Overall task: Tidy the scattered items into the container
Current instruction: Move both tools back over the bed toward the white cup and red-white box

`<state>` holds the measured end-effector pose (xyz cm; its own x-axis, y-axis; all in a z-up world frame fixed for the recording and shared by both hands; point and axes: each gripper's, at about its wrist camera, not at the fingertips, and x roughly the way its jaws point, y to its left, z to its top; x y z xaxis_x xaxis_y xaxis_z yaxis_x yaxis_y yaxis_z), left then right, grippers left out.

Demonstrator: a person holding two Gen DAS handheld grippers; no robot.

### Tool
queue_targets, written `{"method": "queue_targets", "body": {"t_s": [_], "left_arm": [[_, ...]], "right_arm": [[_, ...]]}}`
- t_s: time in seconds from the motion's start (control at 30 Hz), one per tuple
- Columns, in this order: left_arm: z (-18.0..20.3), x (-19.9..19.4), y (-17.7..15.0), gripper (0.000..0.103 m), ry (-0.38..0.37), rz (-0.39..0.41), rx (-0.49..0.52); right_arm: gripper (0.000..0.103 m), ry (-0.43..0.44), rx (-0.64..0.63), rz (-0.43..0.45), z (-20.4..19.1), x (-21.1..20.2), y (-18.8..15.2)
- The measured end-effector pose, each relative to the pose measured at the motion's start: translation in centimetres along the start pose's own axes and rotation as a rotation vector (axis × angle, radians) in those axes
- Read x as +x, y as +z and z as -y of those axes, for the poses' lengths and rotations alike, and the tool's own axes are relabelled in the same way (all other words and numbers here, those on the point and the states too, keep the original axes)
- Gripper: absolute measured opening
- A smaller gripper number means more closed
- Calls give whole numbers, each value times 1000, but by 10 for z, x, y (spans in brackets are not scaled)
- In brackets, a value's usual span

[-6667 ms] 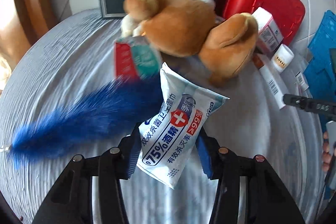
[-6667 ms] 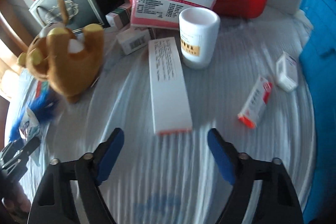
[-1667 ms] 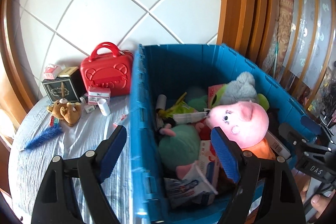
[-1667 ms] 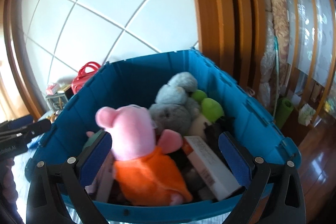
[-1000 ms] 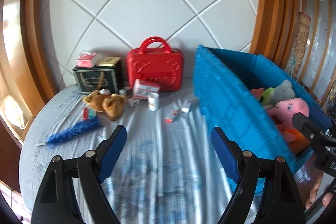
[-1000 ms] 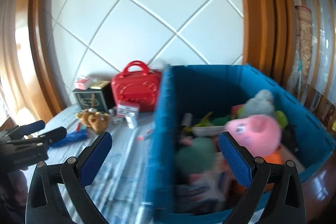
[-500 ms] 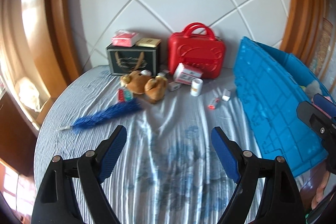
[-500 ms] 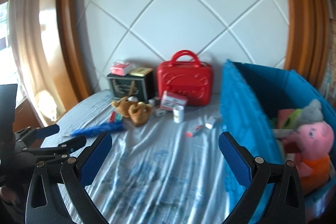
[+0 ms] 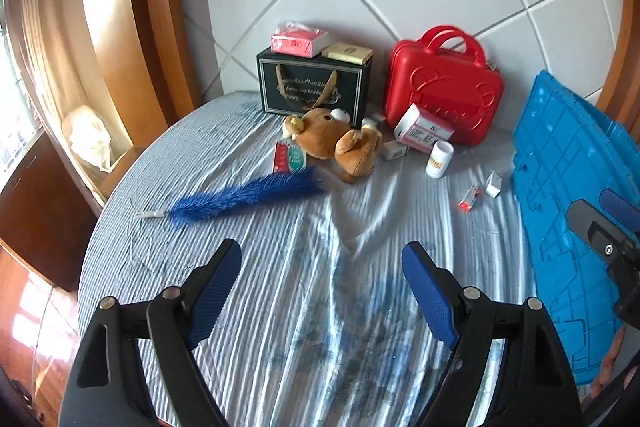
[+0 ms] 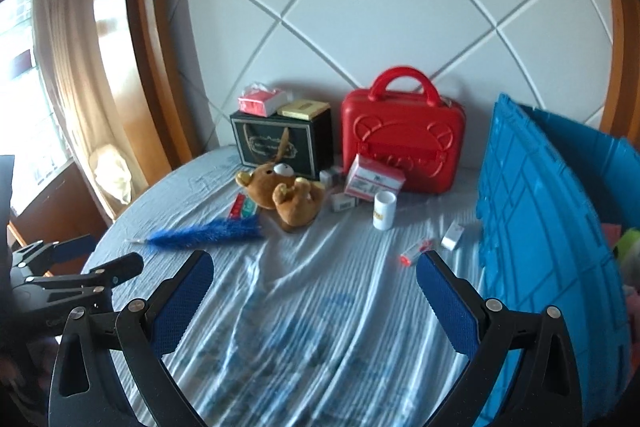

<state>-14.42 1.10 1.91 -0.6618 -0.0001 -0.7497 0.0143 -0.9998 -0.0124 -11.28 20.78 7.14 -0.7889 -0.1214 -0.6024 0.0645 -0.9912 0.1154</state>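
Now both grippers, left and right, have swung from the blue crate back toward the teddy bear; jaws wide, empty, next pickup pending.

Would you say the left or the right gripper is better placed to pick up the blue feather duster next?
Left, probably. The blue feather duster lies toward the left gripper, which is open and empty; the right gripper sits nearer the blue crate.
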Motion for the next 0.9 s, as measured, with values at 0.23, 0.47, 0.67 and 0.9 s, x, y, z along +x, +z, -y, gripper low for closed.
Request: {"method": "queue_targets", "body": {"t_s": [0.23,0.47,0.67,0.9], "left_arm": [[2,59,19,82,-52,-63,25],[26,134,34,82,-129,-132,128],[56,197,42,82,-184,-177,217],[105,272,63,82,-239,-192,237]], "right_arm": [[103,-67,42,-63,15,37,-1],[103,-156,197,-183,46,94,-28],[103,-223,302,-248,75,143,-47],[103,-360,396,-225,122,203,-46]]}}
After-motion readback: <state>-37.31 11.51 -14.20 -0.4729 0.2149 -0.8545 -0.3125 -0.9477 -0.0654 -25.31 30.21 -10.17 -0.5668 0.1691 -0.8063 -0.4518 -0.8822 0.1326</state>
